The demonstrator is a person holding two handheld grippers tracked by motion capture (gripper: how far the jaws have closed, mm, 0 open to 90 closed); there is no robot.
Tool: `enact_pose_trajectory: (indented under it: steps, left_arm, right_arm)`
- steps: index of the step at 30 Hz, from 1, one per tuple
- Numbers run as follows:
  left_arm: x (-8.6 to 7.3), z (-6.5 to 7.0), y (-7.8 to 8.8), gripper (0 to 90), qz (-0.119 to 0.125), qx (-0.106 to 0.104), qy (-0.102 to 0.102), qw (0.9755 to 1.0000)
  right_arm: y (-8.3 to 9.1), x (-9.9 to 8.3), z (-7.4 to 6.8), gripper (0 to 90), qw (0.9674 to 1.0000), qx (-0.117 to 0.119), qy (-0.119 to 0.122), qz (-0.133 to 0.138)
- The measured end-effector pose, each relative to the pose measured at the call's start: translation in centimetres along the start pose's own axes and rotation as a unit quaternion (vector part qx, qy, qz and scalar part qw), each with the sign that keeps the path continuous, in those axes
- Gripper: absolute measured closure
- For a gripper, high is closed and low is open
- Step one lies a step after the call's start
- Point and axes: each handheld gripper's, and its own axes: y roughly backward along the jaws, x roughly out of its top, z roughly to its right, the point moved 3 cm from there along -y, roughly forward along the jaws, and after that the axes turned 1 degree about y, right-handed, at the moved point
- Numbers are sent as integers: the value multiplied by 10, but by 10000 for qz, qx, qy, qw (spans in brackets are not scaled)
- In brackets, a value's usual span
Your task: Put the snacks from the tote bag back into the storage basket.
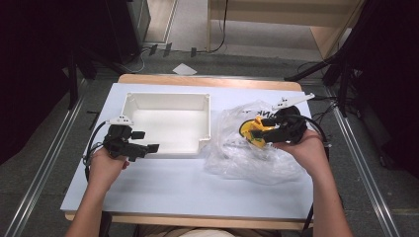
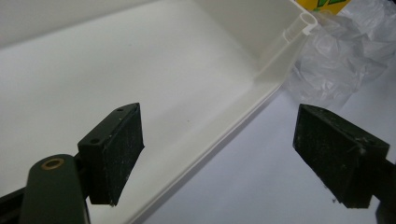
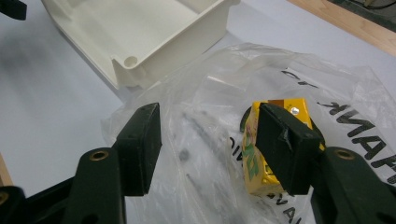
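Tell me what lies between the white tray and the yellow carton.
Crumpled clear plastic bag lies between the white tray and the yellow carton, seen in the high view.

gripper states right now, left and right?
Left gripper: open, empty, jaws over the white tray edge.
Right gripper: open, holding nothing; yellow carton beside one jaw.

Tray (image 1: pixel 168 101) left on table (image 1: pixel 163 182); bag (image 1: pixel 247 158) just right of tray; carton (image 1: pixel 253 129) on bag.

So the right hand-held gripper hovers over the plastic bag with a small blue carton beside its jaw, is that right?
Almost: the carton is yellow, not blue, as the right gripper view shows. The rest holds: the right hand-held gripper hovers over the plastic bag, carton beside its jaw.
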Motion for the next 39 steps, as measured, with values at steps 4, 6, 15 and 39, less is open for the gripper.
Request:
enact_pose_trajectory:
  steps: [4, 6, 15, 39]
  left_arm:
    - [2, 0, -3, 171, -19, 40, -120, 9999]
    - [1, 2, -4, 171, -62, 98, -252, 9996]
    - [-2, 2, -1, 167, 27, 118, -154, 9998]
    - [-10, 4, -5, 169, 66, 30, -281, 9996]
  right_arm:
    - [2, -3, 8, 417, 9999, -121, -38, -43]
    - [2, -4, 11, 412, 9998, -161, -74, -59]
    - [-3, -9, 21, 407, 9979, -538, -69, -348]
    - [-50, -27, 54, 373, 9950, -564, -351, -747]
